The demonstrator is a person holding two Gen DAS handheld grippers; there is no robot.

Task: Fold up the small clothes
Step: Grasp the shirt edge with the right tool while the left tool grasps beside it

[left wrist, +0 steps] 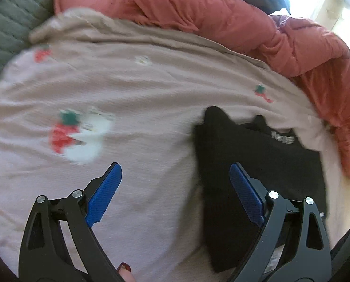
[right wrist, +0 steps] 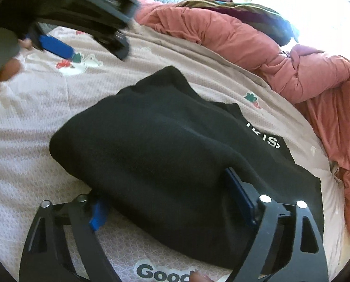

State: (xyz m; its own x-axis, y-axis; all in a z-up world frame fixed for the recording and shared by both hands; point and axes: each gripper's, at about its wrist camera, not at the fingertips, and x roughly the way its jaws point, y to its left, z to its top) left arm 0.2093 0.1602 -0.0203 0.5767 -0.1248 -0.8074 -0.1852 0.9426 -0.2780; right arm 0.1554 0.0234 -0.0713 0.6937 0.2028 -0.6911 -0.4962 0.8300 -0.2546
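A black garment [right wrist: 165,145] with white lettering lies partly folded on the pink strawberry-print bedsheet [right wrist: 33,122]. In the left wrist view the garment [left wrist: 257,159] lies to the right. My left gripper [left wrist: 175,183] is open and empty above the sheet, its right finger [left wrist: 243,190] over the garment's edge; it also shows in the right wrist view [right wrist: 57,44] at upper left. My right gripper [right wrist: 165,202] is open wide, its jaws on either side of a thick fold of the garment, the left fingertip hidden under the cloth.
A rumpled salmon-pink duvet [right wrist: 280,54] is piled along the far and right side of the bed. A grey quilted pillow [left wrist: 8,23] lies at the far left. Dark clothing [right wrist: 252,16] rests on the duvet. "Good" print [right wrist: 161,271] marks the sheet's near edge.
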